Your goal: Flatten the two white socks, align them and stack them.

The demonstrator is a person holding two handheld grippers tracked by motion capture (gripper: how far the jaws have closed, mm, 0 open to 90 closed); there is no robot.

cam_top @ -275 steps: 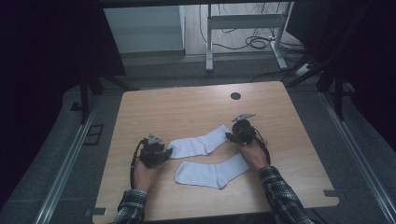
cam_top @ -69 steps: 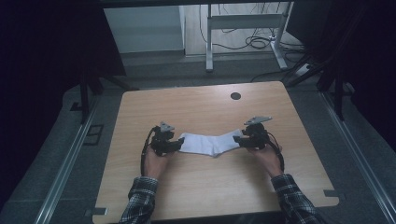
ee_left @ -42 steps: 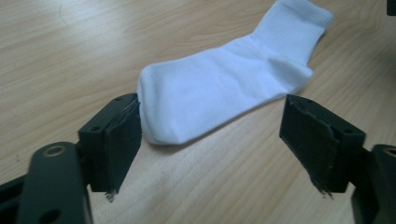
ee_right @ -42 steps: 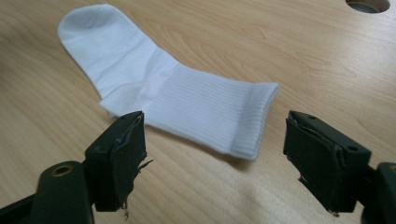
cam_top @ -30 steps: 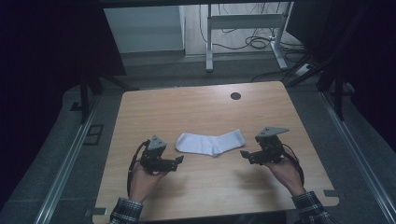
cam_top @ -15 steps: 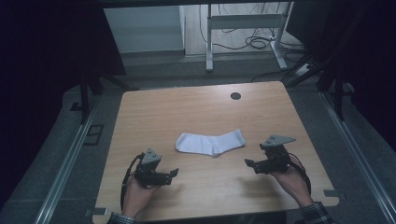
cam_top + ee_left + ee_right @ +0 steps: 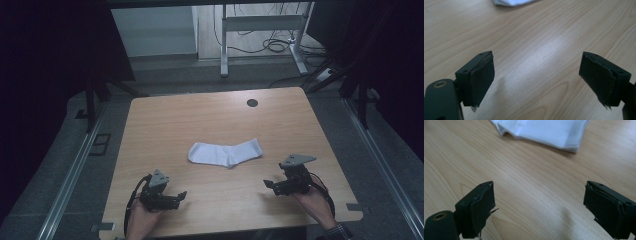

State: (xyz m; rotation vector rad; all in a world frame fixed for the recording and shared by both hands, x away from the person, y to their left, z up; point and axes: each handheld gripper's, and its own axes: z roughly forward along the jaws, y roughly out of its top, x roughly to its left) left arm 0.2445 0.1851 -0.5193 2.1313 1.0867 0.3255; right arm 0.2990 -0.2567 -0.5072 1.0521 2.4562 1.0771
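Note:
Two white socks lie stacked as one flat pile (image 7: 225,152) in the middle of the wooden table (image 7: 210,120). The same pile shows at the top of the right gripper view (image 7: 544,132), and its edge shows at the top of the left gripper view (image 7: 512,2). My left gripper (image 7: 179,196) rests near the table's front left, open, with nothing between its jaws. My right gripper (image 7: 268,183) sits near the front right, open and empty too. Both are well clear of the socks. In each gripper view the black pads (image 7: 482,80) (image 7: 481,207) stand wide apart over bare wood.
A dark round cable hole (image 7: 252,103) sits near the table's far edge. Beyond the table are a metal desk frame (image 7: 260,22) and loose cables on the floor (image 7: 272,47). Metal rails (image 7: 70,175) run along both sides.
Both grippers let go of the stacked socks and drew back toward the table's front edge, each sliding outward. The socks stayed flat in the middle.

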